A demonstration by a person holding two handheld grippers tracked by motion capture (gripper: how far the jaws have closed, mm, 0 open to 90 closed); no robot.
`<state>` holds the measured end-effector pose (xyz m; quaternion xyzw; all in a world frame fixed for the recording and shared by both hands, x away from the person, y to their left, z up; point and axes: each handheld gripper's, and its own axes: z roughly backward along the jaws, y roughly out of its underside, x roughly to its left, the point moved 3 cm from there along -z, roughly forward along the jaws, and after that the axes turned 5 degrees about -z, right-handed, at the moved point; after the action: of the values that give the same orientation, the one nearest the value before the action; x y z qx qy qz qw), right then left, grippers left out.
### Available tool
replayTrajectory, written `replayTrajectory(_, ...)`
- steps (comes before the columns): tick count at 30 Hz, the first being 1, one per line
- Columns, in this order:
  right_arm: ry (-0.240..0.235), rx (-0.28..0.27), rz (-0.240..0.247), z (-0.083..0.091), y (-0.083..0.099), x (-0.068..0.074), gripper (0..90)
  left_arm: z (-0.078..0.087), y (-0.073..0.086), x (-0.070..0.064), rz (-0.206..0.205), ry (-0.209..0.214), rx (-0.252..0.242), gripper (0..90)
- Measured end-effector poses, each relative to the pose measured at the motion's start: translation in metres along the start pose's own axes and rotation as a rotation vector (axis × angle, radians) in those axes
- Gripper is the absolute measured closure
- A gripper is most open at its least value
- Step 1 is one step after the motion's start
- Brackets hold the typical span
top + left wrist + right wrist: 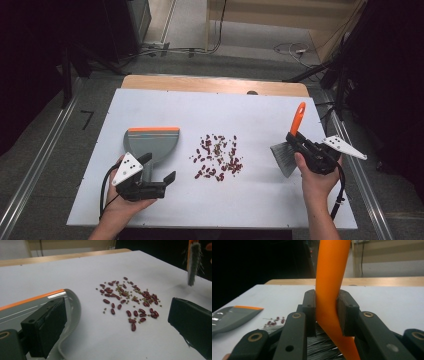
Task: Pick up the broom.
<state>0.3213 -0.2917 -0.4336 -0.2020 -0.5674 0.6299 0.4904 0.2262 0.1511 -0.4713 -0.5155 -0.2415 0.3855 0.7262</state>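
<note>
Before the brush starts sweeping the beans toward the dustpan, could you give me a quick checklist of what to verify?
1. Right gripper clamped on the brush handle: ok.
2. Left gripper holding the dustpan: not ok, jaws open beside it.
3. Beans lying between dustpan and brush: ok.
4. Dustpan's orange edge facing the beans: not ok, it faces the table's far side.
5. Bristles touching the table: cannot tell.
</note>
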Motion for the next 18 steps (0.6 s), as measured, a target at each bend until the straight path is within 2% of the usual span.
replayTrajectory(1,-0.008,-0.006,0.007,0.0,-0.002,0.004,69.5,-0.001,-0.001,-0.002,-0.01,0.005,0.004,2.4)
replayTrajectory(5,-0.031,-0.019,0.029,0.0,-0.008,0.02,69.5,-0.006,-0.004,-0.008,-0.005,0.013,0.019,2.2)
replayTrajectory(9,-0.064,-0.013,0.041,-0.003,-0.011,0.036,69.5,-0.011,-0.013,-0.014,-0.013,-0.003,0.036,1.8)
replayTrajectory(12,-0.085,-0.011,0.059,-0.005,-0.014,0.049,69.6,-0.014,-0.018,-0.015,-0.009,0.0,0.004,2.0)
replayTrajectory(14,-0.103,-0.005,0.073,-0.007,-0.016,0.059,69.6,-0.016,-0.021,-0.015,0.001,-0.031,-0.011,6.6)
replayTrajectory(16,-0.121,-0.005,0.084,-0.009,-0.017,0.068,69.5,-0.019,-0.025,-0.013,0.029,-0.014,-0.049,9.9)
replayTrajectory(17,-0.129,-0.002,0.091,-0.01,-0.018,0.072,69.5,-0.019,-0.025,-0.013,0.029,-0.014,-0.049,9.9)
replayTrajectory(18,-0.129,-0.002,0.091,-0.01,-0.018,0.072,69.5,-0.02,-0.027,-0.012,0.041,-0.007,-0.091,9.9)
